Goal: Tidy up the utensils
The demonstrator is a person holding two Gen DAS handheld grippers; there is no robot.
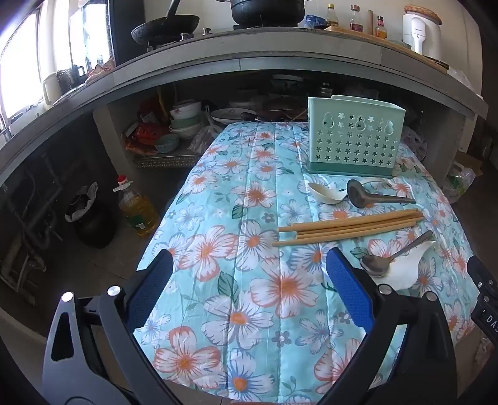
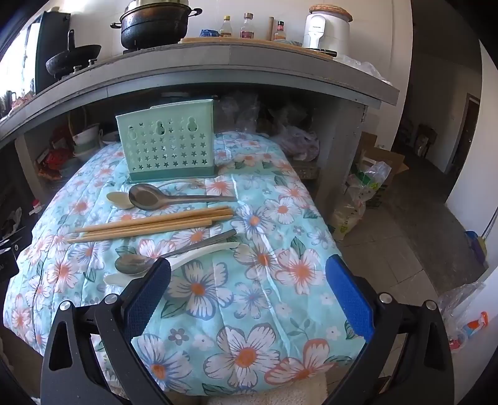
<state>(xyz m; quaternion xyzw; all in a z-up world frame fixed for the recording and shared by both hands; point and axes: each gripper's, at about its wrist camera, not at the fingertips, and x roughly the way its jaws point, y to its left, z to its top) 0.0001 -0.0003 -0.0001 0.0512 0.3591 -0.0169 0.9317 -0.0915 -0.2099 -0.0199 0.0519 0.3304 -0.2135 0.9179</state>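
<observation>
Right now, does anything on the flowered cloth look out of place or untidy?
Nothing is spilled or broken. The mint-green star-holed plastic holder stands upright, but the wooden chopsticks and four spoons lie loose in front of it, one steel spoon crossing a white spoon.

Floral cloth, black pot above — oil bottle on floor.

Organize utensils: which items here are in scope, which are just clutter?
In scope:
green utensil holder
wooden chopsticks
far metal spoon
far white spoon
near metal spoon
near white spoon

Clutter:
black pot
wok
sauce bottles
oil jug
stacked bowls
</observation>
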